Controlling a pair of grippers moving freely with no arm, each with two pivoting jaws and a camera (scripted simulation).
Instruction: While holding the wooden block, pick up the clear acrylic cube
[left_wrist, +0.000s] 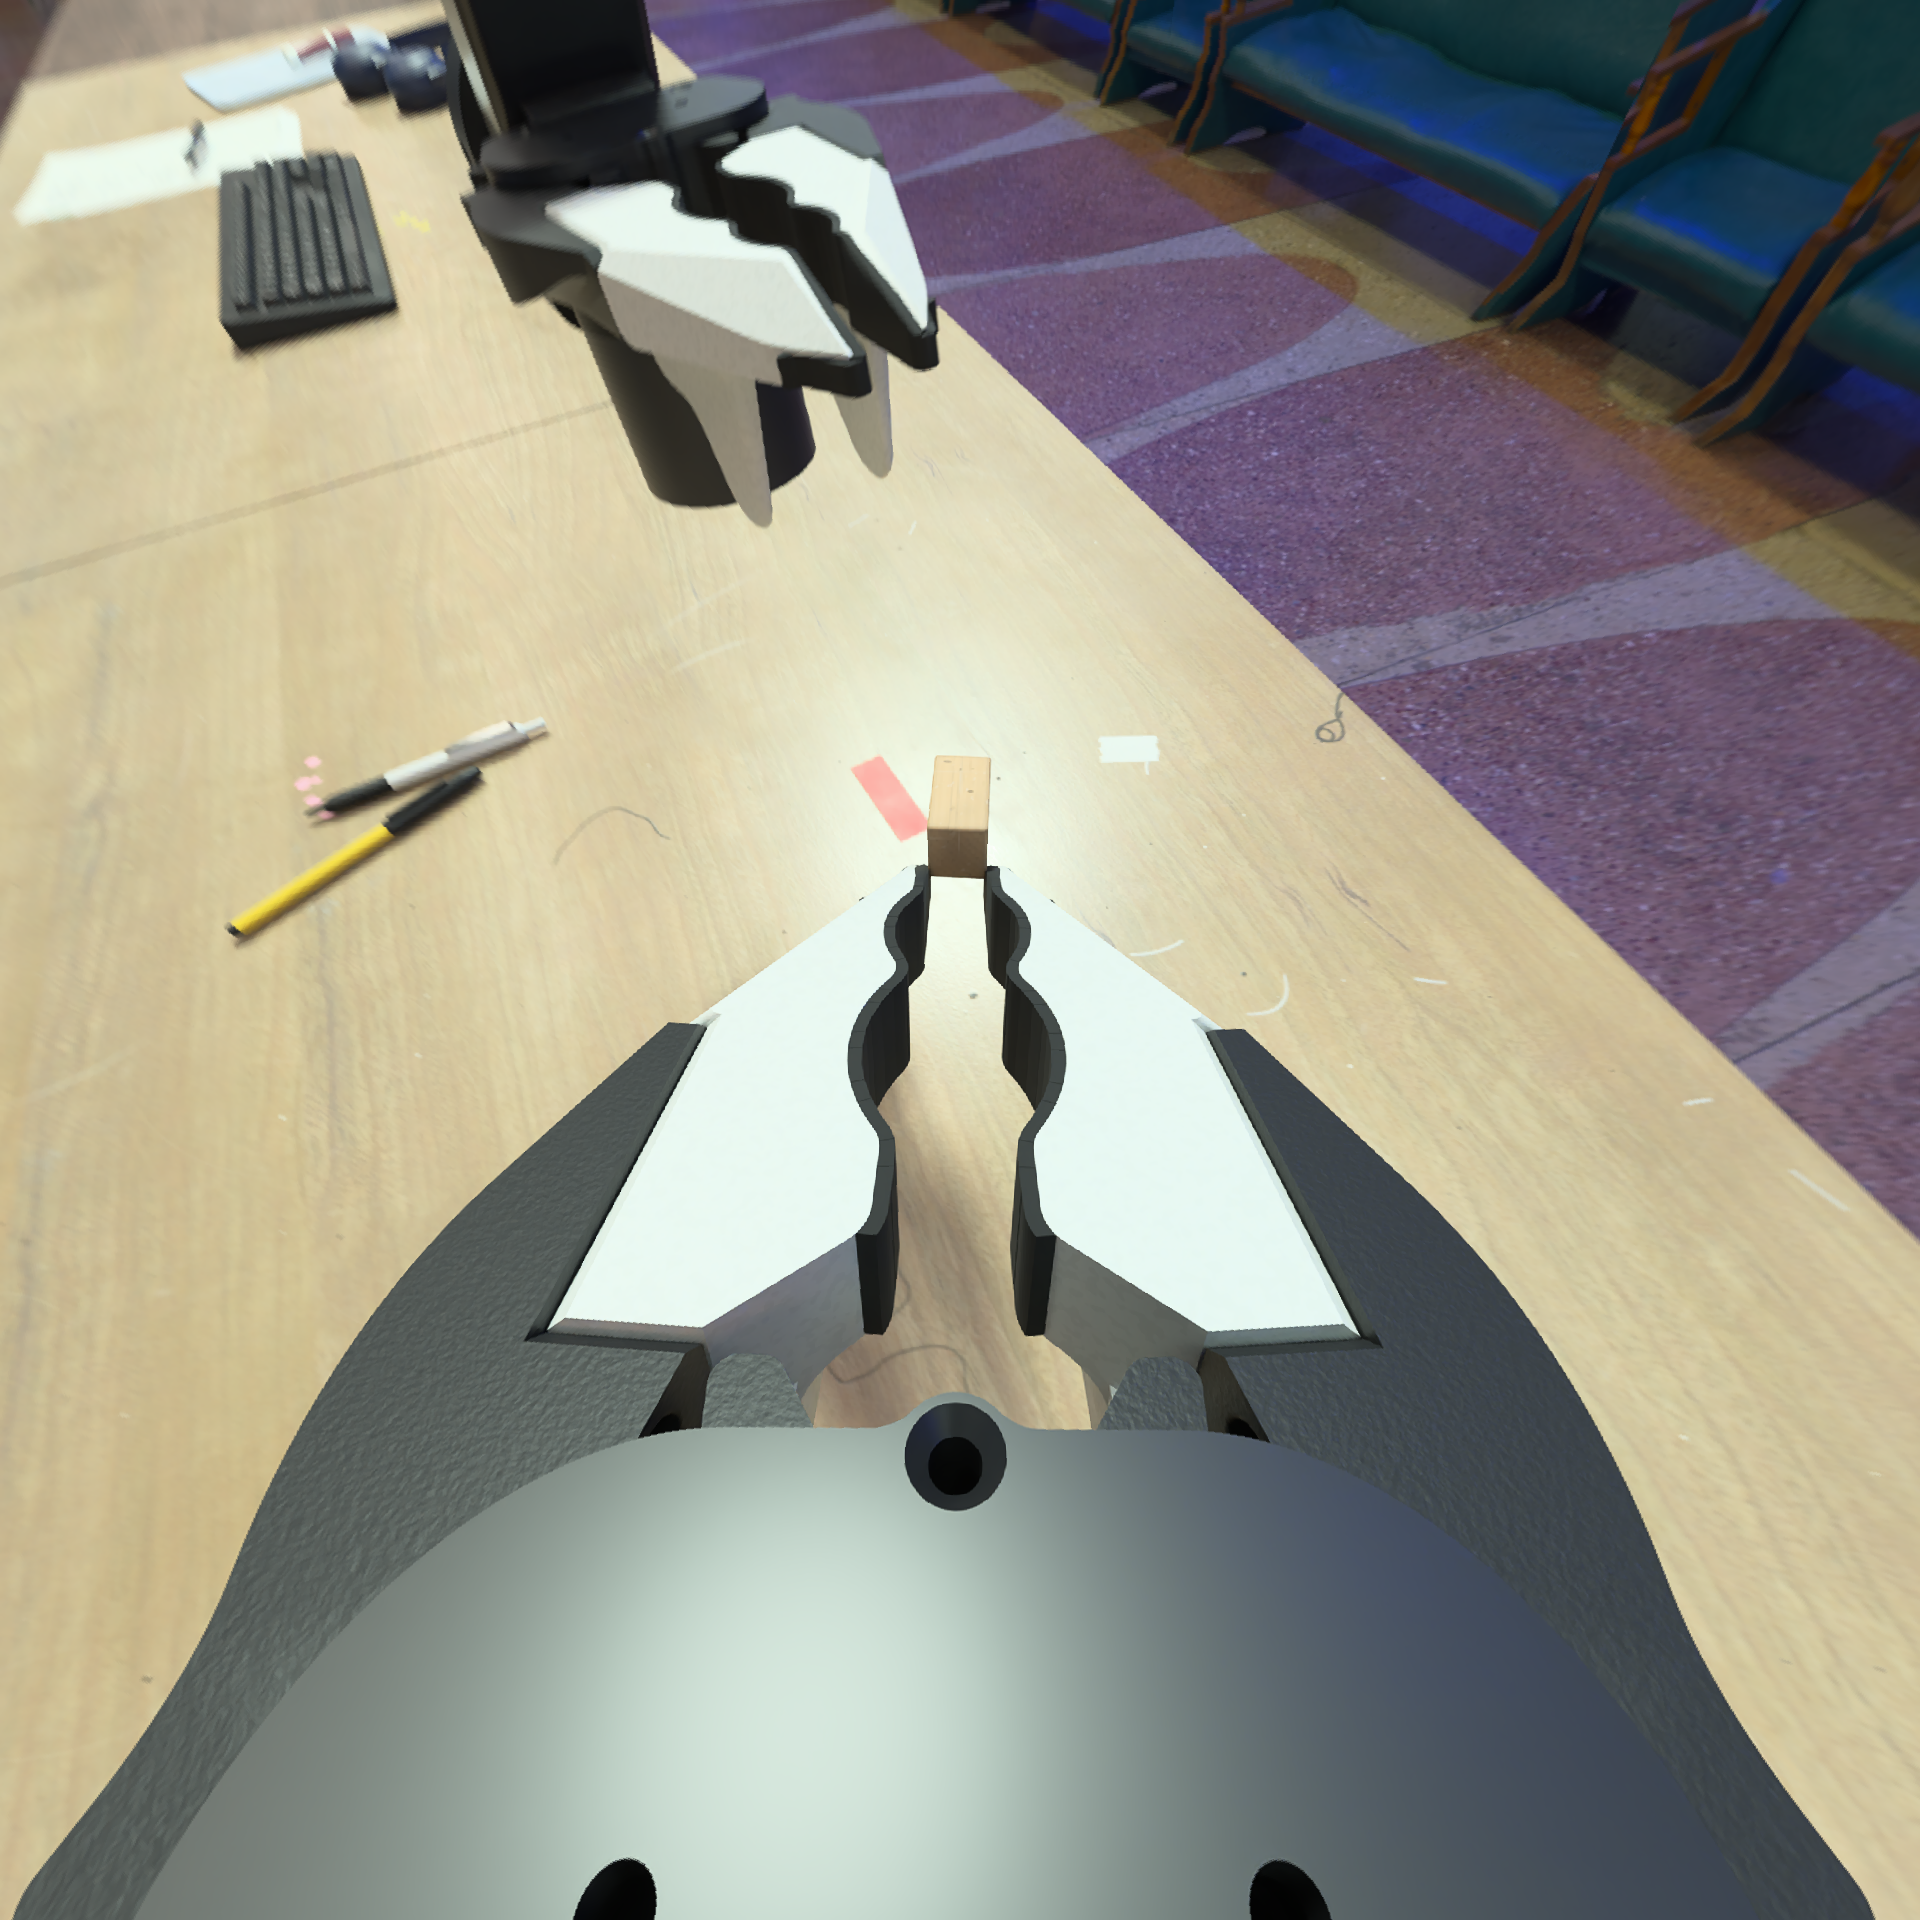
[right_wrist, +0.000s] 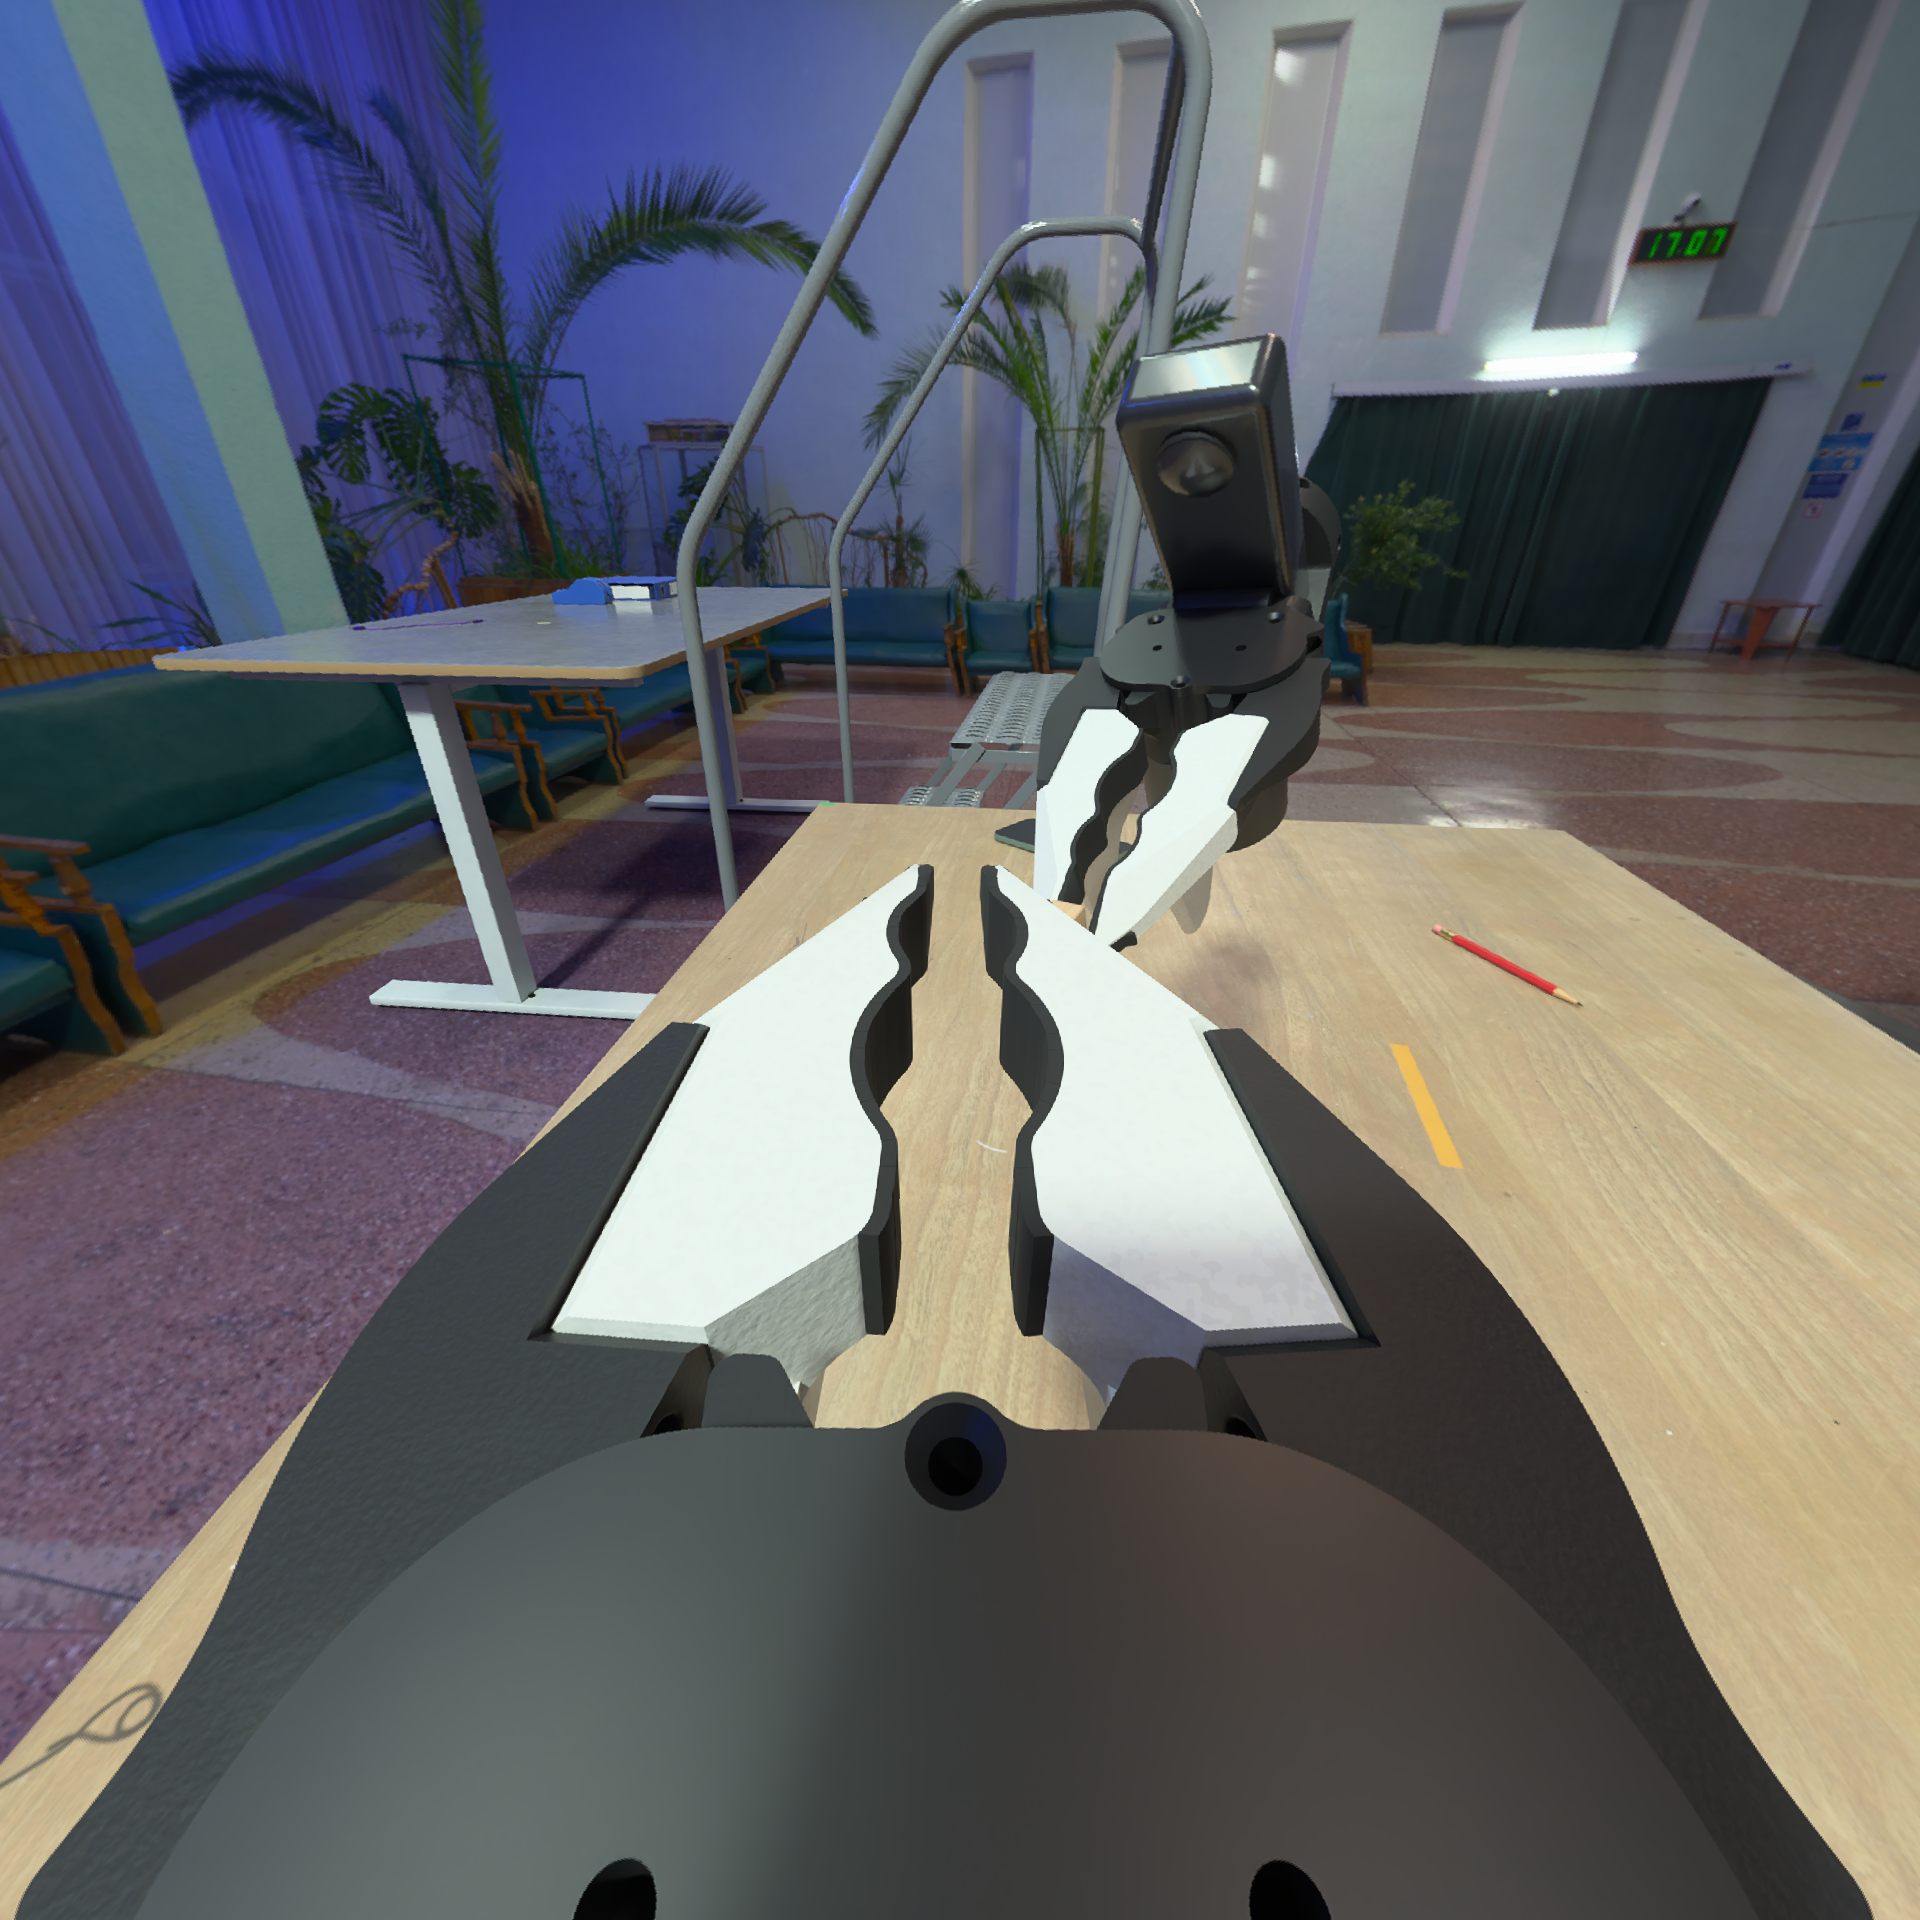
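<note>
2 claws work over a long wooden worktop. The left claw has its fingertips closed on the near end of the wooden block, a small pale upright piece clamped between the tips. Just left of the block a red strip lies flat on the worktop, and just right of the block sits a small white tag. Well left of the block lie 3 pens, 1 of them yellow and black. Beyond the block, farther along the worktop, the right claw hangs above the surface with its fingers pointing down and a narrow gap between them, nothing in the gap. Behind it stands a black cylinder, and farther left of that a black keyboard and white sheets. In the right wrist view the right claw is slightly apart and empty, with the left claw ahead of it. I cannot make out the clear acrylic cube in either view
</note>
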